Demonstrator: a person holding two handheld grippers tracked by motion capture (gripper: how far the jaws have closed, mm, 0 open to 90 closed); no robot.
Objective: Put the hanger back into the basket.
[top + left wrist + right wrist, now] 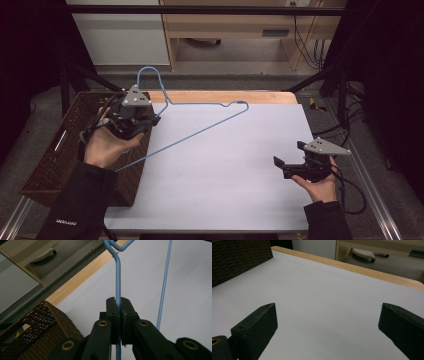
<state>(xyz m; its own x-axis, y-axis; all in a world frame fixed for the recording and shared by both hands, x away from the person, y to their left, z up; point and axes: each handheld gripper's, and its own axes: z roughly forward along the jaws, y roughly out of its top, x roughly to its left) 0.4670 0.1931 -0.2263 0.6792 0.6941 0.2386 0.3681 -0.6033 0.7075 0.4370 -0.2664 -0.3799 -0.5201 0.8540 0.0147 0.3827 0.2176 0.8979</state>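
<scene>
Two grippers, left gripper [119, 315] jaws clamping one blue wire hanger [200, 130], right gripper [290, 162] jaws wide, empty

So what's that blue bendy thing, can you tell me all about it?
It's a thin light-blue wire clothes hanger, a triangle with a hook on top. It looks like coated metal. The left gripper has its fingers shut on the wire of one arm, below the twisted neck, holding it above the pale table beside a brown woven basket.

No readable text anywhere
</scene>
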